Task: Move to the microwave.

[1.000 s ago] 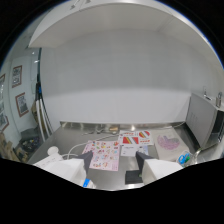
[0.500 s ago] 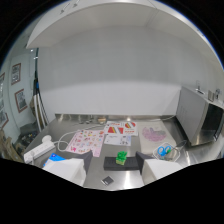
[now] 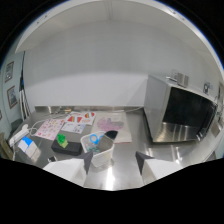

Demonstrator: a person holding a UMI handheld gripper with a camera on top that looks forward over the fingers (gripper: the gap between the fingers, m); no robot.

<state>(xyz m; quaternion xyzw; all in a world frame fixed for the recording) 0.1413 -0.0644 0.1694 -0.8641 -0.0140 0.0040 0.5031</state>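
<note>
The microwave [image 3: 177, 114] is a steel box with a dark glass door, standing on the metal counter [image 3: 130, 150] beyond my fingers and off to the right. Its door is closed. My gripper [image 3: 114, 161] is open, its two pale fingers apart with nothing between them. A white cup [image 3: 104, 150] stands on the counter just ahead of the left finger [image 3: 82, 162].
Printed sheets [image 3: 75, 124] lie across the counter at the left. A black block with a green piece on top [image 3: 65, 145] and a round blue-and-white item [image 3: 91, 141] sit near the cup. A white wall rises behind. Framed pictures [image 3: 11, 85] hang at the far left.
The view has swung to the right: the microwave has come from the far right edge well into sight, and the sheets and small items have slid to the left. The cup now shows ahead.
</note>
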